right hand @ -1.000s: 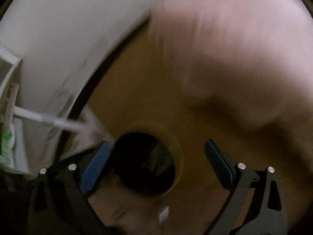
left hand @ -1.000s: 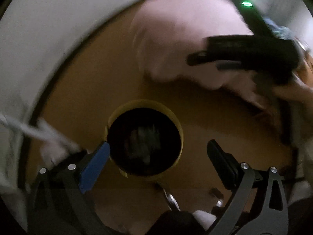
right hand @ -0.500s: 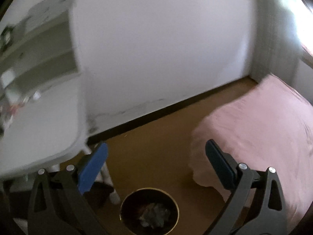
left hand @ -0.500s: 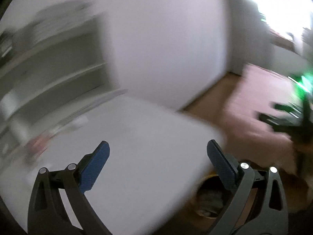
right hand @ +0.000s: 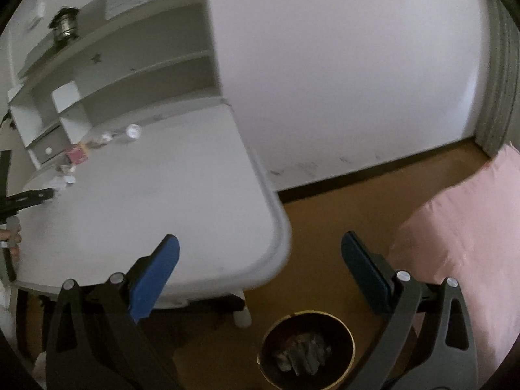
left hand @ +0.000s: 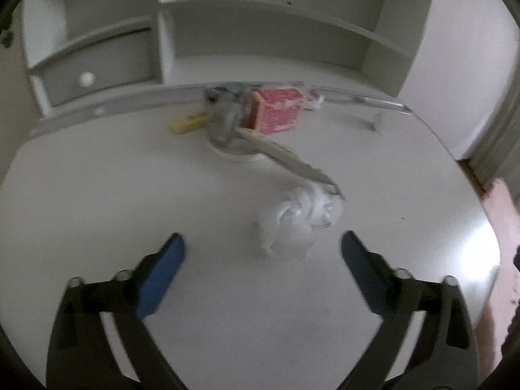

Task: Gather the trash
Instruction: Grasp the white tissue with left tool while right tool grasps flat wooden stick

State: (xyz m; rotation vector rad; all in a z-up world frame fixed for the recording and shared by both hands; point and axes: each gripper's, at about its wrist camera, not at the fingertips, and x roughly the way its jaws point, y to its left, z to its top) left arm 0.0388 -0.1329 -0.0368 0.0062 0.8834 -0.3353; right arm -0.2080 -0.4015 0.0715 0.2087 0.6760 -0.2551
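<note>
Left fingers (left hand: 262, 243) spread wide and closing over the white bench (left hand: 97, 201), nothing gripped, with the crumpled clear plastic wrapper (left hand: 297, 219) lying on the surface just ahead of the tips. Beyond it, a long pale strip (left hand: 286, 159), a grey lump (left hand: 224, 120) and a red box (left hand: 278, 110) near the shelf unit (left hand: 260, 32). Right fingers (right hand: 260, 252) spread wide and empty above the bench corner (right hand: 227, 227), over the brown floor (right hand: 341, 214), with the gold-rimmed bin (right hand: 305, 347) of crumpled trash below and the pink bed (right hand: 461, 243) alongside.

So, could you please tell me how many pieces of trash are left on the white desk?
About 4, though blur may hide more: a crumpled plastic bag nearest the left tongs, a red box by the shelf, a yellow wrapper left of it, and a grey wad between them.
</note>
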